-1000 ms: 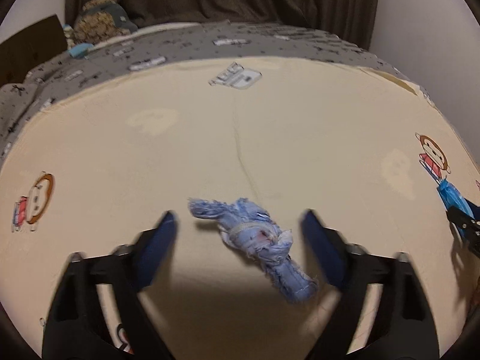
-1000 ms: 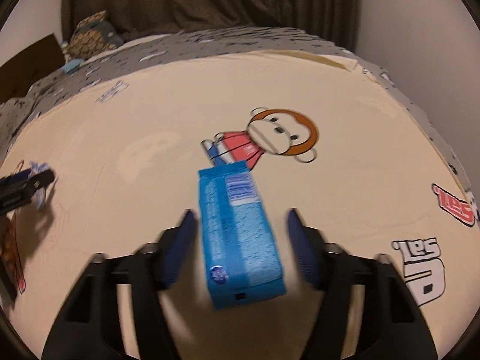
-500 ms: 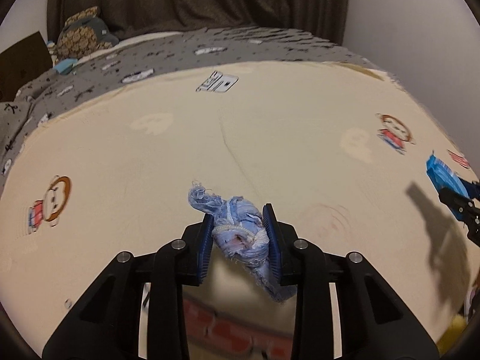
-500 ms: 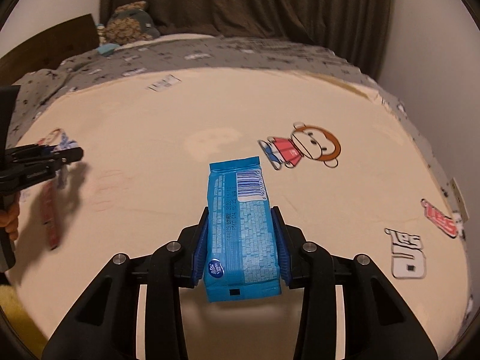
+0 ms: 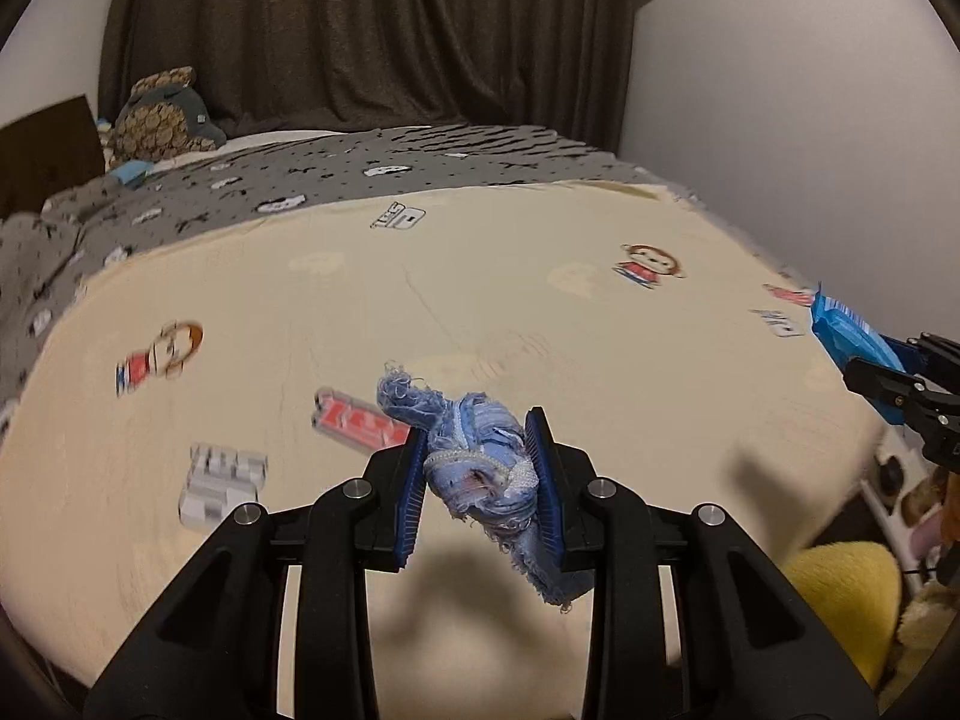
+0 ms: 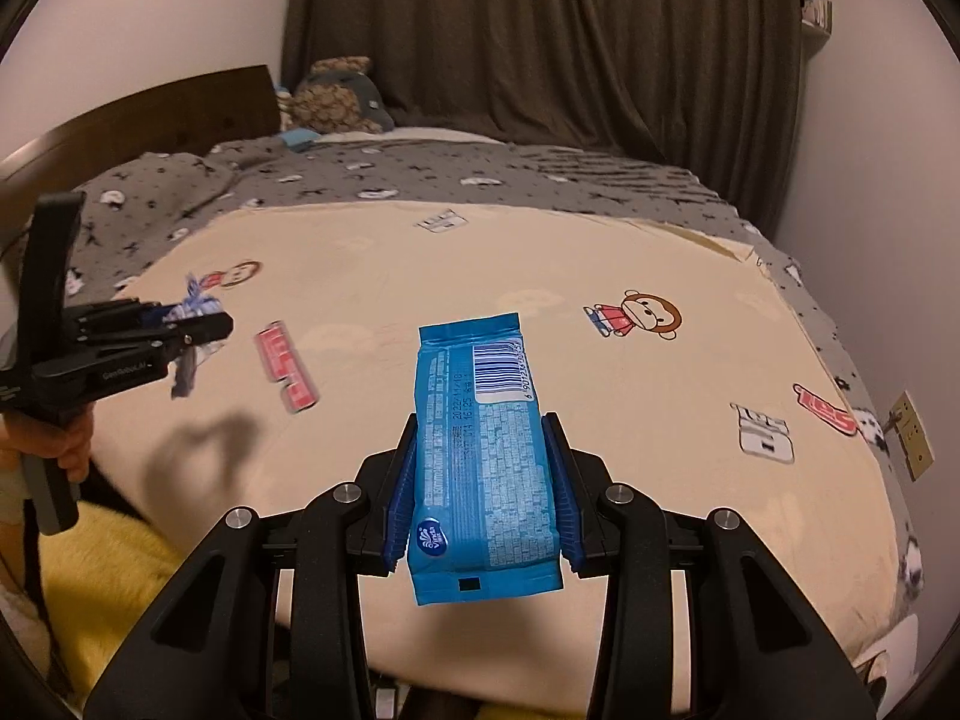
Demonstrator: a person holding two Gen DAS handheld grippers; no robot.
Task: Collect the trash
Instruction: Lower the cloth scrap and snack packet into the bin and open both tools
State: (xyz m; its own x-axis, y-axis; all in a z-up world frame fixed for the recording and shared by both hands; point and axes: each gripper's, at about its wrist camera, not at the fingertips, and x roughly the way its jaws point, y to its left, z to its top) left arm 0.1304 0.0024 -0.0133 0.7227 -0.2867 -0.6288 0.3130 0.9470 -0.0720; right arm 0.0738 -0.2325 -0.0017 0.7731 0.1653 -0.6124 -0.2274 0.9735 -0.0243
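Tongs both gripping: my left gripper [image 5: 477, 477] pinches a frayed blue rag [image 5: 480, 468] (lifted clear), my right gripper [image 6: 483, 495] clamps a blue wrapper [image 6: 483, 468].

both grippers are matte black plastic, each with two angular link arms studded with round silver screws and ending in ribbed blue pads [image 5: 414, 495]. seen side-on from the right wrist, the left gripper [image 6: 198, 324] carries faint pale lettering along its body and a grey handle.
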